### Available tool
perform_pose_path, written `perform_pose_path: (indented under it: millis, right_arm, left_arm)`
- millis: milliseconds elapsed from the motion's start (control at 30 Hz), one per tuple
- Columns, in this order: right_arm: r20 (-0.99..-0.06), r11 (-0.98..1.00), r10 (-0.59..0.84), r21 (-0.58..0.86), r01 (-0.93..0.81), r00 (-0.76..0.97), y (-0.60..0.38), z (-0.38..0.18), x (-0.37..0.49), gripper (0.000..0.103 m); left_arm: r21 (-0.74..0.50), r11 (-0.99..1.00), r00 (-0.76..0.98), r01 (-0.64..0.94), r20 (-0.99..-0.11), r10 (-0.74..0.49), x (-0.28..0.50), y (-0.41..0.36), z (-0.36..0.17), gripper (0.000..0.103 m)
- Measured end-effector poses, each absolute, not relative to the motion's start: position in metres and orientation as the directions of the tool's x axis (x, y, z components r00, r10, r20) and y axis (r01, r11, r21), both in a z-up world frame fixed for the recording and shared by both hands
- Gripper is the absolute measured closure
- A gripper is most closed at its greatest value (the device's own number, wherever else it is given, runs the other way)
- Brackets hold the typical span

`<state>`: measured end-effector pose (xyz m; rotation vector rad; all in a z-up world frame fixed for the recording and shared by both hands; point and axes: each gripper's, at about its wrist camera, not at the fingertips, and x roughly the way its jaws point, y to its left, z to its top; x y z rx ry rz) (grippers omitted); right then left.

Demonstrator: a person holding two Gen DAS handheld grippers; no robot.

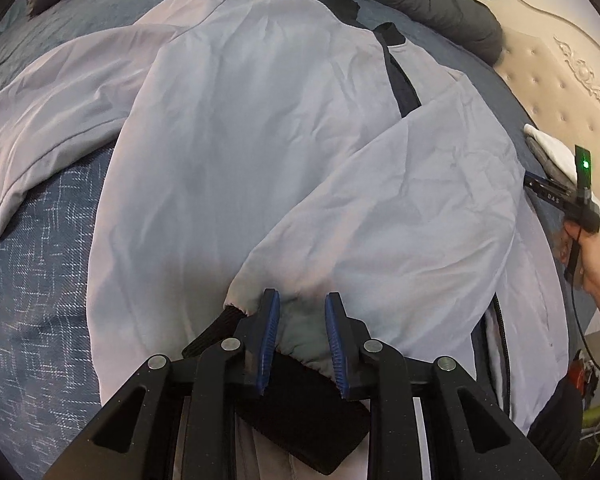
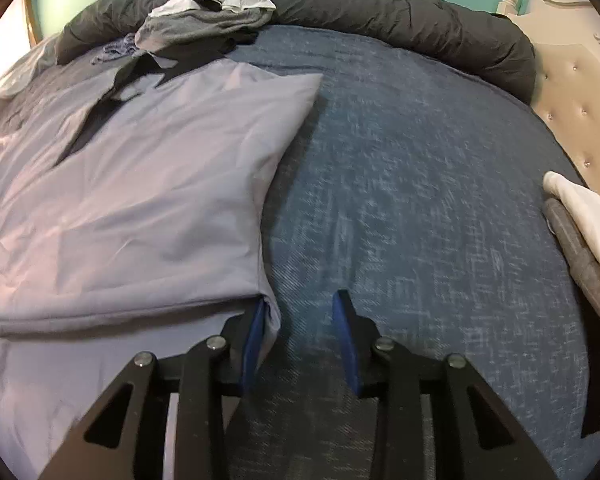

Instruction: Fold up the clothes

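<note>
Jacket (image 1: 236, 128), pale lilac, spread across blue bed (image 2: 420, 184), sleeve folded over body. Left tool (image 1: 302, 320) at sleeve end: jaws partly apart, gathered cuff (image 1: 300, 396) lying between pads, grip uncertain. Right tool (image 2: 300, 320) at jacket's folded corner: jaws apart, fabric edge against left pad only.

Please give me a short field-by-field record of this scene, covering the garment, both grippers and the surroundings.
garment: lilac jacket spread on the blue bedspread, one sleeve folded across the body
left gripper: sleeve's black cuff between the pads, a gap visible, not clamped
right gripper: open at the folded jacket's edge, one pad touching fabric
unfolded pile: far end of the bed
folded stack: near the headboard
</note>
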<state>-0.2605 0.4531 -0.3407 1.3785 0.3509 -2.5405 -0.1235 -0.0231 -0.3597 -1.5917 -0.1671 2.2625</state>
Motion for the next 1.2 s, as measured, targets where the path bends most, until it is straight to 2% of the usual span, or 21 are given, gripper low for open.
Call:
perform_pose_path:
  millis: [233,433,567,700,1000,1133,1200]
  right_arm:
    - [-0.858,-0.944,-0.111,-0.067,0.324,-0.501,0.457,-0.342,-0.257,0.072]
    - [-0.857,-0.943,-0.153,-0.023,0.333,-0.492,0.475,-0.317,-0.245,0.071]
    - [-0.817,-0.941,-0.242,0.065,0.332,-0.524,0.472,-0.293,-0.255,0.071]
    - [-0.816,-0.921,-0.331,0.169,0.352,-0.474,0.444,-0.297,-0.275,0.071]
    - [-0.891,-0.948,-0.229,0.114,0.297,-0.391,0.433,-0.346,-0.285,0.071]
    - [-0.889,-0.955,-0.217,0.108,0.277,-0.404,0.438,-0.34,-0.284,0.071]
    - [-0.859,-0.953,-0.25,0.139,0.268,-0.446,0.439,-0.326,-0.282,0.071]
  left_arm:
    - [-0.308,-0.925,-0.285,-0.223,-0.887,0.364,-0.124,-0.024,-0.359,0.078]
    - [-0.312,-0.922,-0.285,-0.23,-0.884,0.371,-0.123,-0.027,-0.359,0.078]
    - [-0.315,-0.921,-0.288,-0.228,-0.882,0.373,-0.122,-0.027,-0.359,0.078]
    - [-0.312,-0.923,-0.294,-0.225,-0.881,0.37,-0.12,-0.025,-0.359,0.078]
    - [-0.339,-0.914,-0.297,-0.224,-0.869,0.395,-0.12,-0.028,-0.364,0.078]
    - [-0.346,-0.91,-0.294,-0.227,-0.866,0.403,-0.121,-0.029,-0.365,0.078]
    - [-0.345,-0.91,-0.295,-0.228,-0.866,0.402,-0.122,-0.029,-0.365,0.078]
